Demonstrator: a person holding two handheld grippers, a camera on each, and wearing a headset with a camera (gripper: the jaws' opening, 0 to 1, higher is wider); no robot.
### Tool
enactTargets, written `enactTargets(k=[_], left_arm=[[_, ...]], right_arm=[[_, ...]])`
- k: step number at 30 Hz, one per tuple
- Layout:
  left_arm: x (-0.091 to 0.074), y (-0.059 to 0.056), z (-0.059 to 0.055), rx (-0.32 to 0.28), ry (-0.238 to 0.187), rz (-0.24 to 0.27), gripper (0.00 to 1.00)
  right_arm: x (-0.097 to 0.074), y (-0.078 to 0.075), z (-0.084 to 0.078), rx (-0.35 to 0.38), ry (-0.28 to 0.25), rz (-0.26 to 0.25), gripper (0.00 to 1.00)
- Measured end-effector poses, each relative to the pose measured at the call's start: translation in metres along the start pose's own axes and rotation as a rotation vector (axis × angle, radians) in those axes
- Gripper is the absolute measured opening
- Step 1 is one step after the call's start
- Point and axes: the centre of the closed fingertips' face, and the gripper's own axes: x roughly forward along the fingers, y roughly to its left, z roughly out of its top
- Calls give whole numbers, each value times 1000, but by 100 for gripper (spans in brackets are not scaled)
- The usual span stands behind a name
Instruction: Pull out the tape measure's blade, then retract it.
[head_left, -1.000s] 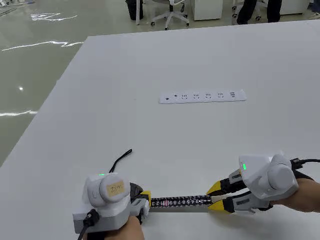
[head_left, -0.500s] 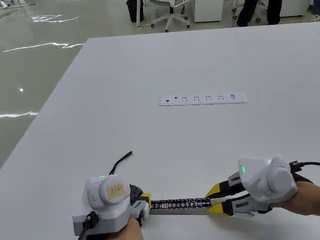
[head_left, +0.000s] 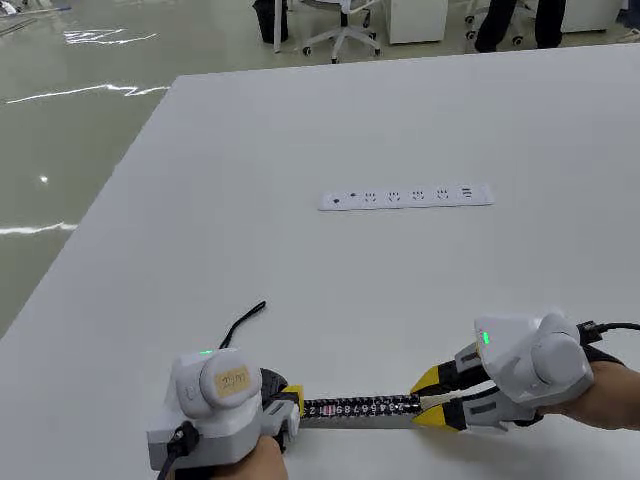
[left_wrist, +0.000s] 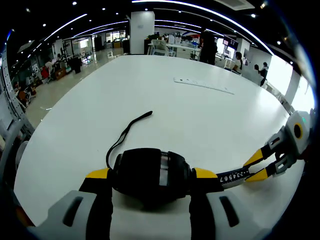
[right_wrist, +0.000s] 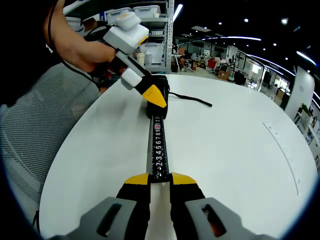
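Observation:
A black tape measure case (left_wrist: 150, 172) rests on the white table, and my left gripper (left_wrist: 150, 175) is shut on its sides with the yellow tips. In the head view the case (head_left: 272, 384) sits at the bottom left under the left gripper (head_left: 285, 398). A short length of black blade (head_left: 360, 408) with white numbers runs right from it, low over the table. My right gripper (right_wrist: 160, 178) is shut on the blade's end (right_wrist: 159, 172); the blade (right_wrist: 158, 142) leads back to the case (right_wrist: 159, 94). In the head view the right gripper (head_left: 428, 398) is at the bottom right.
The case's black wrist cord (head_left: 244, 320) trails on the table behind it. A white power strip (head_left: 405, 195) lies flat mid-table, well beyond the grippers. The table's left edge (head_left: 90, 220) drops to a shiny floor. Office chairs and people stand far behind.
The right gripper has edged slightly left toward the case, leaving a little less blade showing. Both holds are unchanged.

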Motion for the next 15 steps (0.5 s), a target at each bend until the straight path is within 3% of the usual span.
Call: enactTargets(k=[15], left_arm=[[0, 0, -1, -2, 5, -2, 57]], right_arm=[[2, 0, 2, 3, -6, 0, 14]])
